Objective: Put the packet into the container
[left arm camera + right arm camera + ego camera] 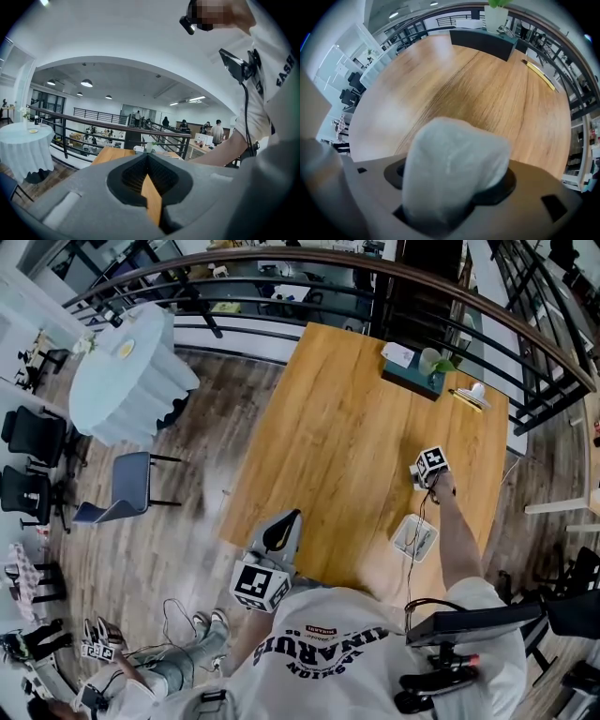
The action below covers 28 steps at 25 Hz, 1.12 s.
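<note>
The right gripper is clamped on the packet, beyond the container; placement remains. The left gripper is closed and empty.

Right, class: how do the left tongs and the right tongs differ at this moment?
The right tongs are closed on a white packet; the left tongs hold nothing, their jaws drawn together. The right tongs point down over the wooden table; the left tongs lie roughly level by its near corner. Both carry a marker cube.
</note>
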Each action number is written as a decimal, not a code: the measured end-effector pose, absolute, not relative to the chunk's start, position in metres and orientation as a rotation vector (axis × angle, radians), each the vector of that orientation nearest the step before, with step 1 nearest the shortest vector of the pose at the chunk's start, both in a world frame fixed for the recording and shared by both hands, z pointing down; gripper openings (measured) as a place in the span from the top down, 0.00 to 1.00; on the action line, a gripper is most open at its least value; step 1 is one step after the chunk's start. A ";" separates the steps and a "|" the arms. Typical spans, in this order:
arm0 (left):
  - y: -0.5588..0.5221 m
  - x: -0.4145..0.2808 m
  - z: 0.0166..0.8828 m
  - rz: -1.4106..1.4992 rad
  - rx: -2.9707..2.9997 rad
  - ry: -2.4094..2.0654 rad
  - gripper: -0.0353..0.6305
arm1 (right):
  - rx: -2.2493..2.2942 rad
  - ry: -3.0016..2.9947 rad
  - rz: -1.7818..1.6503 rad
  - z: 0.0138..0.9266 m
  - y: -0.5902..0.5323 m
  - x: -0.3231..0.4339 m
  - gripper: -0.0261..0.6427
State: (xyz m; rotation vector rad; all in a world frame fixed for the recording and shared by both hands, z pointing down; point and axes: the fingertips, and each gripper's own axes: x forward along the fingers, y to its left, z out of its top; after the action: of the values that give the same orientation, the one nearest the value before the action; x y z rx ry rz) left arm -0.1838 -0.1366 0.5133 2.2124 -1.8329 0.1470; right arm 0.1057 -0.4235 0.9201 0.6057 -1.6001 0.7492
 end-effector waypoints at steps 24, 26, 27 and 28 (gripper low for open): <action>-0.136 -0.177 0.494 0.115 2.295 -1.813 0.95 | 0.727 -1.756 0.711 0.841 -0.445 0.120 0.47; -0.137 -0.175 0.490 0.114 2.312 -1.808 0.95 | 0.741 -1.789 0.707 0.827 -0.445 0.121 0.47; -0.137 -0.174 0.489 0.113 2.319 -1.806 0.95 | 0.746 -1.809 0.707 0.819 -0.445 0.120 0.47; -0.137 -0.173 0.488 0.112 2.324 -1.804 0.95 | 0.751 -1.830 0.708 0.811 -0.445 0.118 0.47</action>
State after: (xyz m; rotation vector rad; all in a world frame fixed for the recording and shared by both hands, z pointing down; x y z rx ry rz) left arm -0.1732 -0.1372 0.4879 2.3238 -1.8041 0.1116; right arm 0.1182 -0.4446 0.8114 0.7508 -1.8295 0.7077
